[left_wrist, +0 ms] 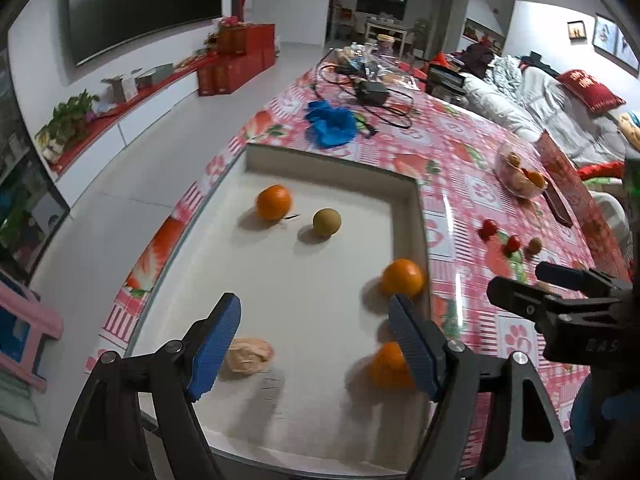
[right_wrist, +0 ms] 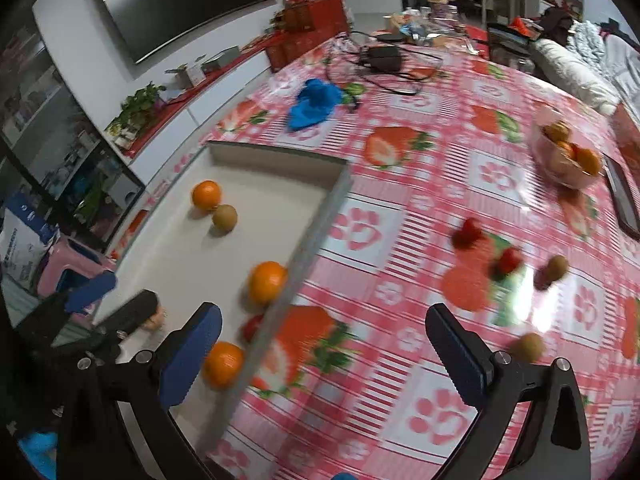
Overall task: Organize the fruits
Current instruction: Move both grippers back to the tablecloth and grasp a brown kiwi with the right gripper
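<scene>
Left wrist view: white tray [left_wrist: 256, 152] holds three oranges [left_wrist: 274, 202], one kiwi [left_wrist: 327, 222]; left gripper [left_wrist: 316, 344] above tray, jaws spread, empty. Right of tray: two strawberries [right_wrist: 467, 232], two kiwis [right_wrist: 557, 267] on tablecloth [right_wrist: 440, 184]; right gripper [right_wrist: 324, 356] jaws spread, empty

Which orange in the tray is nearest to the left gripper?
The orange partly hidden behind the left gripper's right finger; the other two lie farther up the tray.
</scene>
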`<state>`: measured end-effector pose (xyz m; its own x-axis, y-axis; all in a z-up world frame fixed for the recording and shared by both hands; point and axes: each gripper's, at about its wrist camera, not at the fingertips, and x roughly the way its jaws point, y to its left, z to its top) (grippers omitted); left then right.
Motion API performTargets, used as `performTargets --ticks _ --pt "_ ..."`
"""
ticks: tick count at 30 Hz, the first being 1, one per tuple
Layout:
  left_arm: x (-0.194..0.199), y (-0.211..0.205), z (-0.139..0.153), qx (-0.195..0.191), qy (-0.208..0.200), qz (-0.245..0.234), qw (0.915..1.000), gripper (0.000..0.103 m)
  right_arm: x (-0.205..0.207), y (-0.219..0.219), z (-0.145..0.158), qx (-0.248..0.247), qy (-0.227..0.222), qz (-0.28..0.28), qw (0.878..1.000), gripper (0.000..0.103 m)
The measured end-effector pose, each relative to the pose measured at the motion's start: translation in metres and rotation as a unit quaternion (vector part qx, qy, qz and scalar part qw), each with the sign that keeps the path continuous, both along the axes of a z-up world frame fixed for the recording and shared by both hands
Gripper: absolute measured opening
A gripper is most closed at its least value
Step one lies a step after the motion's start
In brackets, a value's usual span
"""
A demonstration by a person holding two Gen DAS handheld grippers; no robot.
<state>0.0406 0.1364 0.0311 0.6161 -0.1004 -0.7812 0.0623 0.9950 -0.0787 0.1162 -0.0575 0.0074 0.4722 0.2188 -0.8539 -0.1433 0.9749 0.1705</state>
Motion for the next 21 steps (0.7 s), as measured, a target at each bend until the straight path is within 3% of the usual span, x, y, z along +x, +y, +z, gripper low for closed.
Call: performTargets --ticks 5,13,17,21 --pt "-0.002 -0.035 0.008 0.009 0.001 -0.045 0.9989 0.08 -0.015 -0.051 -0.01 0.001 0.012 -0.049 0.999 0.103" --pt "0.003 -0.099 0.028 0.015 -0.006 -0.123 0.9923 0.08 -0.044 -0.136 -0.04 -0.041 0.049 -0.149 0.987 0.103" --pt "0.008 -0.118 0.034 0.015 -0.001 -0.137 0.9905 0.08 -0.046 -0.146 -0.052 -0.053 0.061 -0.158 0.984 0.103" --pt "0.019 -0.133 0.043 0.031 -0.006 -0.143 0.9892 0.08 -0.037 -0.133 -0.054 -0.075 0.04 -0.141 0.986 0.103"
